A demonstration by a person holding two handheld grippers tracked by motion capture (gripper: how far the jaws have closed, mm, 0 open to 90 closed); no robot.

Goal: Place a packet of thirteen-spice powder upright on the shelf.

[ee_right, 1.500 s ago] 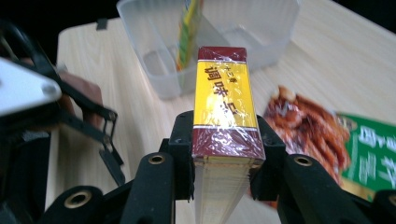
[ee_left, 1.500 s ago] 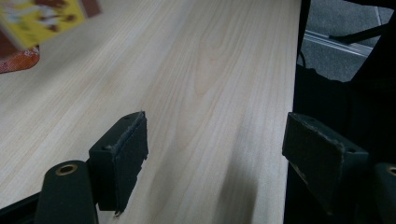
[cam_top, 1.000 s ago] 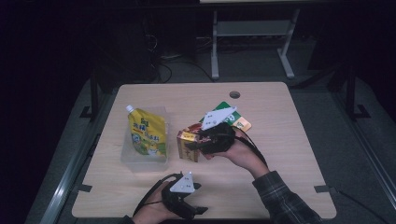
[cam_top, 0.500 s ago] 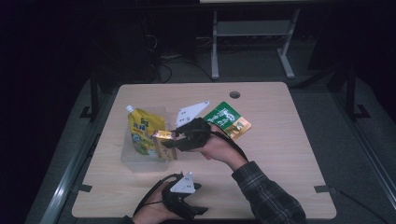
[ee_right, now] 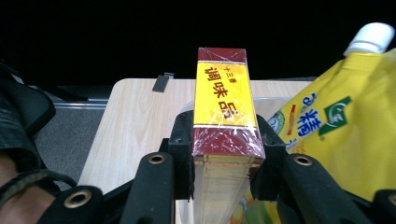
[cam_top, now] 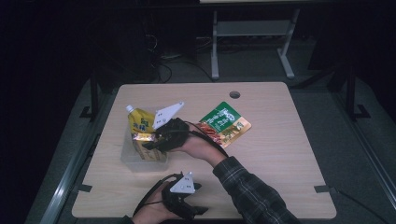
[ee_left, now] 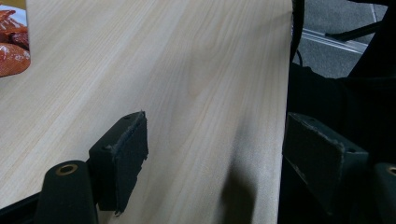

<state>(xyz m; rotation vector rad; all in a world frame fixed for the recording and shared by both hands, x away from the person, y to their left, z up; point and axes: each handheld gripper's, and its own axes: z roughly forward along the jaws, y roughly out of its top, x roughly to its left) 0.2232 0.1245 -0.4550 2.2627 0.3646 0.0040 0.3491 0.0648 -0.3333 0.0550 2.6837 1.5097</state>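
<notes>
My right gripper point(cam_top: 148, 142) is shut on a small yellow and dark red seasoning box point(ee_right: 226, 112), held over the clear plastic bin point(cam_top: 128, 157) at the table's left. A yellow spouted pouch point(cam_top: 139, 122) lies in that bin, close beside the box point(cam_top: 141, 136); in the right gripper view the pouch point(ee_right: 336, 135) sits just right of the box. My left gripper point(cam_top: 201, 211) rests low at the table's front edge, open, with nothing between its pads point(ee_left: 122, 158).
A green snack packet point(cam_top: 224, 122) lies flat on the wooden table point(cam_top: 275, 163) right of the bin; its corner point(ee_left: 11, 44) shows in the left gripper view. A round cable hole point(cam_top: 234, 94) is near the far edge. A metal stand point(cam_top: 252, 42) is behind the table.
My right gripper carried the seasoning box leftward from the table's middle to above the bin, beside the yellow pouch. The left gripper stayed put.
</notes>
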